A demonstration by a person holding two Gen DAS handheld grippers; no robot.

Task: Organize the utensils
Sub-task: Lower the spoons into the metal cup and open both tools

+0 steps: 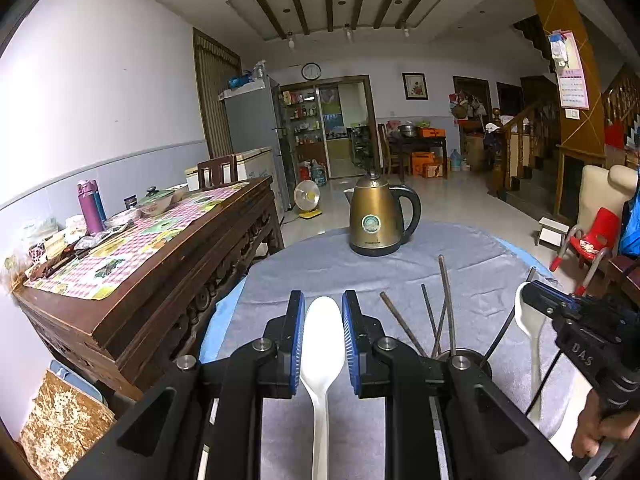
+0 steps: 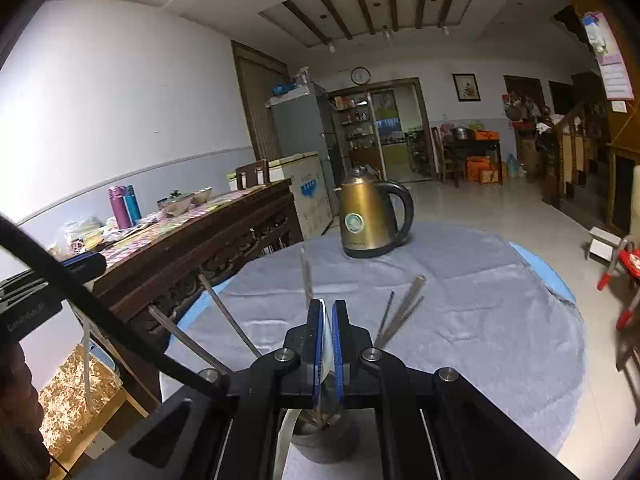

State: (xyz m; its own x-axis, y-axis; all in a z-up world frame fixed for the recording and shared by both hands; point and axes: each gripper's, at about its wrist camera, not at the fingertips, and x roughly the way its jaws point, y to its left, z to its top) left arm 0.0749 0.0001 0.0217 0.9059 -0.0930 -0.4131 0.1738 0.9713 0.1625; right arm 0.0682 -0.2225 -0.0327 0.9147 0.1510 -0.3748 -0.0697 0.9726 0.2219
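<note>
A white plastic spoon [image 1: 322, 344] stands bowl-up between my left tongs' blue pads. A second white spoon [image 1: 530, 320] hangs handle-down to the right. Dark chopsticks [image 1: 446, 300] fan upright from a round holder [image 2: 320, 440] on the grey cloth.

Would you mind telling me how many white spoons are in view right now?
2. One white spoon sits between the left tongs; the other spoon is clamped in the right tongs. More could be hidden in the holder.

Both tools level-ish, left tool [image 1: 322, 326] clamped, right tool [image 2: 327, 330] pinched (tight).
</note>
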